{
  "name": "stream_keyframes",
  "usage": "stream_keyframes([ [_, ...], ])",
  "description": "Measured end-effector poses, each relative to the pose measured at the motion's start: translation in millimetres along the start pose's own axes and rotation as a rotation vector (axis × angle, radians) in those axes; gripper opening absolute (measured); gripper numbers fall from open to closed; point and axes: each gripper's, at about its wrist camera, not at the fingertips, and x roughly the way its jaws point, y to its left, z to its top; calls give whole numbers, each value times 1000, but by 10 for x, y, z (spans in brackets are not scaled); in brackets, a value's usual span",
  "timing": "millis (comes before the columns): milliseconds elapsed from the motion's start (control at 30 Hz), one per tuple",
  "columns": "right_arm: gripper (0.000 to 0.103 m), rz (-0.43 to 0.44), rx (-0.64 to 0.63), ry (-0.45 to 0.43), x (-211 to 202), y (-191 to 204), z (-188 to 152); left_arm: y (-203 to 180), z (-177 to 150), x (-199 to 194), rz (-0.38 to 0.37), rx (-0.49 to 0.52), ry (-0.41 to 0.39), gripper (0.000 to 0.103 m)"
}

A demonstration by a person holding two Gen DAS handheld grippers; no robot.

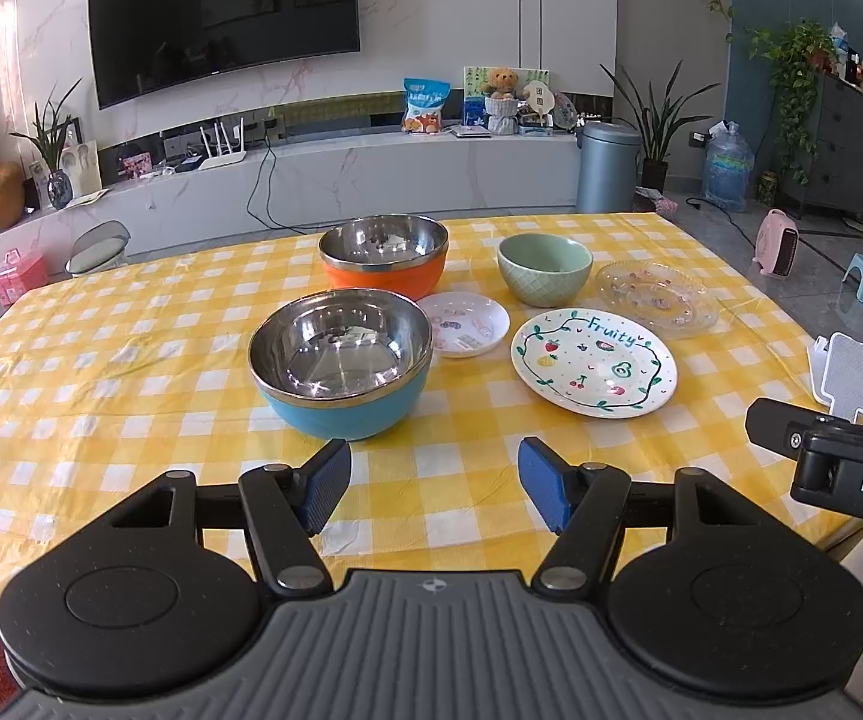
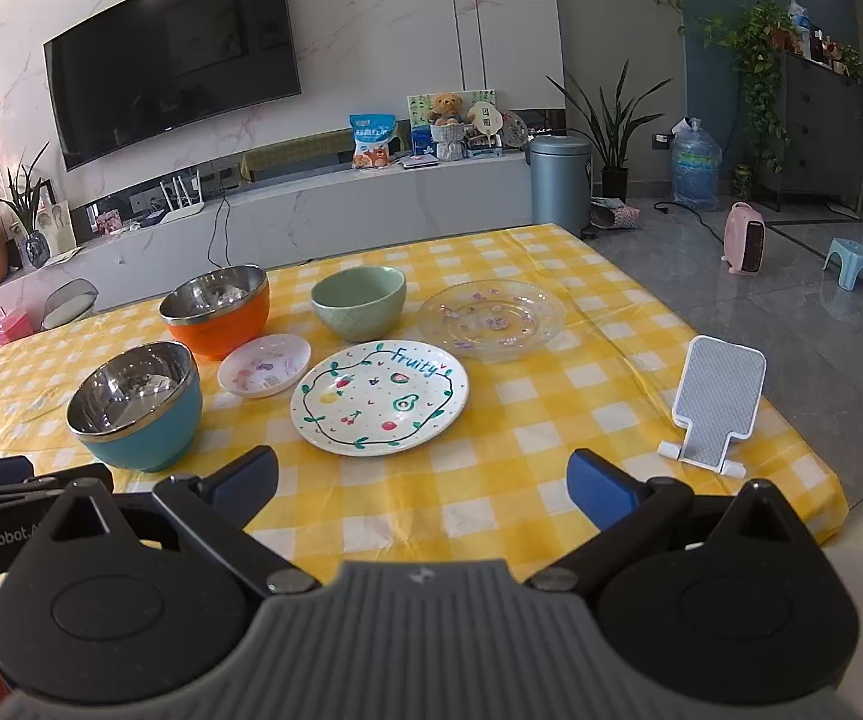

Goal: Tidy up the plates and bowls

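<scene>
Six pieces of tableware are set out on a surface [image 1: 131, 324] covered by a yellow-and-white checked cloth. The white "Fruity" plate [image 2: 379, 397] serves as the landmark. Just to its left, a small white plate [image 2: 264, 365] with printed motifs is seen, close to its rim but apart from it. Behind the landmark plate, a green ceramic bowl [image 2: 359, 302] stands upright, and behind and to the right a clear glass plate [image 2: 492, 318] lies flat, near it without touching. Further left of the landmark, a blue bowl [image 2: 136, 405] with a steel lining is placed nearest the front edge, and an orange bowl [image 2: 216, 309] with the same steel lining is placed behind it, just beside the small white plate. All three bowls are seen to be empty. To the right of the landmark, well apart, a white phone stand [image 2: 714, 405] is propped upright near the surface's edge.

The left tongs [image 1: 435, 483] are held wide apart above the cloth, in front of the blue bowl and the landmark plate, with nothing between them. The right tongs [image 2: 422, 489] are likewise spread wide and hold nothing, hovering in front of the landmark plate.
</scene>
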Motion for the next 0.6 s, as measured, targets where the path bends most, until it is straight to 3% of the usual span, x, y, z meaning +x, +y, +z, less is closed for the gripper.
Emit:
stream_keyframes([
  [600,100,0,0,0,-11,9,3,-7,-21,11,-2,-4,9,76],
])
